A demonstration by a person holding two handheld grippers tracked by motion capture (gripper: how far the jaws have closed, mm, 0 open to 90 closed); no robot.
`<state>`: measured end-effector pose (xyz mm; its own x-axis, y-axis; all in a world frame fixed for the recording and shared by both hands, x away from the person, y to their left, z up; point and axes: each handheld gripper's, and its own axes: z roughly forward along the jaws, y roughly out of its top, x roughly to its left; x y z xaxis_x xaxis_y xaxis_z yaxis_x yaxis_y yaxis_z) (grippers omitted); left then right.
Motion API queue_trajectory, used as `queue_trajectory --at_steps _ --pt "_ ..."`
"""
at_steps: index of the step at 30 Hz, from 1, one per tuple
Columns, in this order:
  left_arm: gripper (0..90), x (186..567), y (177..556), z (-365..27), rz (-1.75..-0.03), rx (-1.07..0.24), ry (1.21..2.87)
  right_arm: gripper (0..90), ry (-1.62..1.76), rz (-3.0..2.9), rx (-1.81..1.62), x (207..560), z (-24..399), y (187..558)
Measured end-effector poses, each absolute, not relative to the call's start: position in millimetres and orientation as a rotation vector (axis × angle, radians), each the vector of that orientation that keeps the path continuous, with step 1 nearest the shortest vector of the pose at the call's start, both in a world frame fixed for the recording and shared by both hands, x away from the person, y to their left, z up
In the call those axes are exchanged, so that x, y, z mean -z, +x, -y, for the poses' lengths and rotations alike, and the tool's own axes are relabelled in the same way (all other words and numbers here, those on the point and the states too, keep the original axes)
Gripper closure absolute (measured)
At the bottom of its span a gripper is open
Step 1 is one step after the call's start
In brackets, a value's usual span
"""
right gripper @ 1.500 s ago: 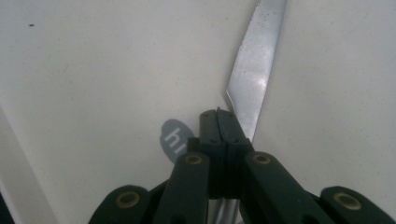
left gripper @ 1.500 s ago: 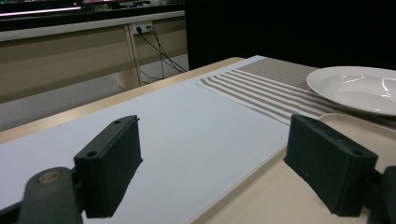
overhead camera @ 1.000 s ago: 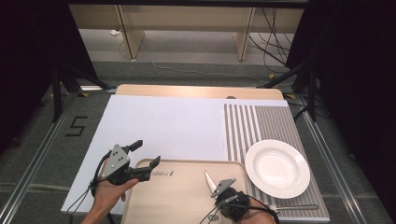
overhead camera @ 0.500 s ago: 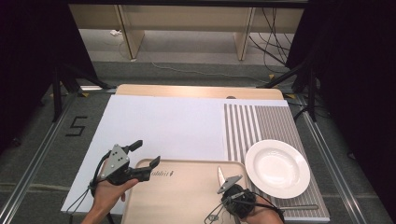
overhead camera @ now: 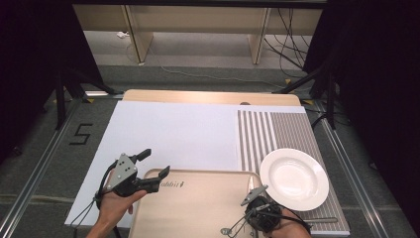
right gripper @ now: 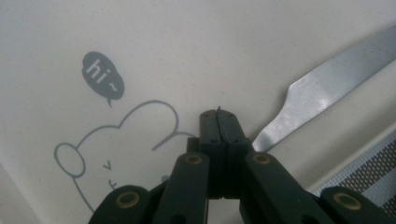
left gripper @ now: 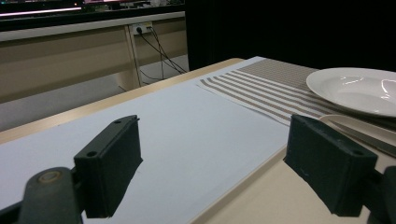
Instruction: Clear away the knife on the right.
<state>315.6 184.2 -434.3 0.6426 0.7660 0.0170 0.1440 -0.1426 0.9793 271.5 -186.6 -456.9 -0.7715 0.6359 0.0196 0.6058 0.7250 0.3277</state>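
- We read the work in hand as laying a place setting: the table knife [overhead camera: 258, 190] is to go from the tray [overhead camera: 198, 213] to the striped placemat [overhead camera: 267, 134], beside the white plate [overhead camera: 294, 178].
- Done so far, as we judge it: the knife is off the tray floor, and the plate sits on the placemat. A slim piece of cutlery [overhead camera: 322, 219] lies on the mat along the plate's near side; we cannot tell what kind.
- Left to do: carry the knife across the tray's right rim, lay it on the mat and let go. We would put this at around the halfway mark.
- The right gripper [overhead camera: 251, 200] is over the tray's near right corner. Its jaws are clenched together, and the blade juts out from beside them, so we take it as grasping the knife low down, though the clamped part is hidden.
- The left gripper [overhead camera: 156, 162] is released, its jaws spread wide around the tray's far left corner, pressing on nothing.
- The knife is plain grey metal, flat and matte, widening from a narrow neck, and angled up toward the plate.
- Under it, the beige tray bears a cartoon print with a "hi~" bubble [right gripper: 102, 77].
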Motion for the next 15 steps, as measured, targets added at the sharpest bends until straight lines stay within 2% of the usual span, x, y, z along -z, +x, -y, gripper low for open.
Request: queue_trajectory --at_steps 15 --pt "17.5 434.2 315.7 -184.8 -0.762 -0.640 1.648 90.0 1.057 -2.835 -0.509 456.5 204.2 273.0"
